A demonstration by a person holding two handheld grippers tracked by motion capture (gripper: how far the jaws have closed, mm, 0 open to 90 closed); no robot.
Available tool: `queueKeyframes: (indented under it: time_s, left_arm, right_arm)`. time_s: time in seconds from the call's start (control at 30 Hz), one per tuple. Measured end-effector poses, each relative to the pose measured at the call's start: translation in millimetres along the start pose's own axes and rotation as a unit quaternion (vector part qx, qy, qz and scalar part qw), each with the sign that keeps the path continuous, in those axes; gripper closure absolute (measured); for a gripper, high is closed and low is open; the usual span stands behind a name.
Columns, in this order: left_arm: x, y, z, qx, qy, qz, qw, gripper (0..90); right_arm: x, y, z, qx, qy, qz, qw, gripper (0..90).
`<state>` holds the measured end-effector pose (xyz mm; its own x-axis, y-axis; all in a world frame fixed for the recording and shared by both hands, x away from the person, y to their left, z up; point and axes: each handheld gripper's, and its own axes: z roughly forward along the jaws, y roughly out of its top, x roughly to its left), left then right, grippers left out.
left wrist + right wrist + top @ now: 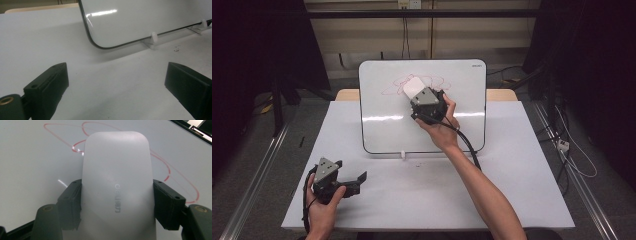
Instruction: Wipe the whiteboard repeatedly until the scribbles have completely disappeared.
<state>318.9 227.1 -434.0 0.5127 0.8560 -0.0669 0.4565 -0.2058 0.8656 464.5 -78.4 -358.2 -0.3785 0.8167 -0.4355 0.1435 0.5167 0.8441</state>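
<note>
1. Covering the table (512,200) is a white sheet; a wooden edge shows behind the whiteboard (382,130). The room is dim, with grey floor, cables and dark curtains at the sides.
2. No containers. The whiteboard leans on small white clips (154,37) and bears red scribbles (175,177).
3. The eraser (117,187), white, sits flat on the board's upper middle, over the scribbles. Its long axis runs along the jaws, its rounded end pointing away from the hand, up-left in the high view.
4. The right gripper (414,92) is clamped on the eraser's two long sides.
5. The left gripper (359,180) rests low at the table's near left, jaws wide apart, holding nothing.
</note>
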Motion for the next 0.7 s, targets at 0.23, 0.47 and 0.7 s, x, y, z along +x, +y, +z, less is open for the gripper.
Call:
queueKeyframes:
  time_s: [0.23, 0.47, 0.7]
  left_arm:
    - [1.2, -0.1, -1.0, -0.005, 0.001, -0.004, 1.0, 5.2]
    - [3.4, -0.5, -2.4, -0.005, 0.002, -0.006, 1.0, 5.2]
    - [3.2, -0.8, -4.0, -0.009, 0.004, -0.008, 0.9999, 5.2]
  right_arm:
    - [10.1, -2.4, -1.9, 0.0, 0.023, -0.013, 0.9996, 31.6]
    - [-2.7, -2.6, -2.1, 0.003, 0.011, -0.002, 0.9999, 31.6]
    - [-49.3, -7.2, -7.3, 0.014, -0.028, 0.044, 0.9985, 31.6]
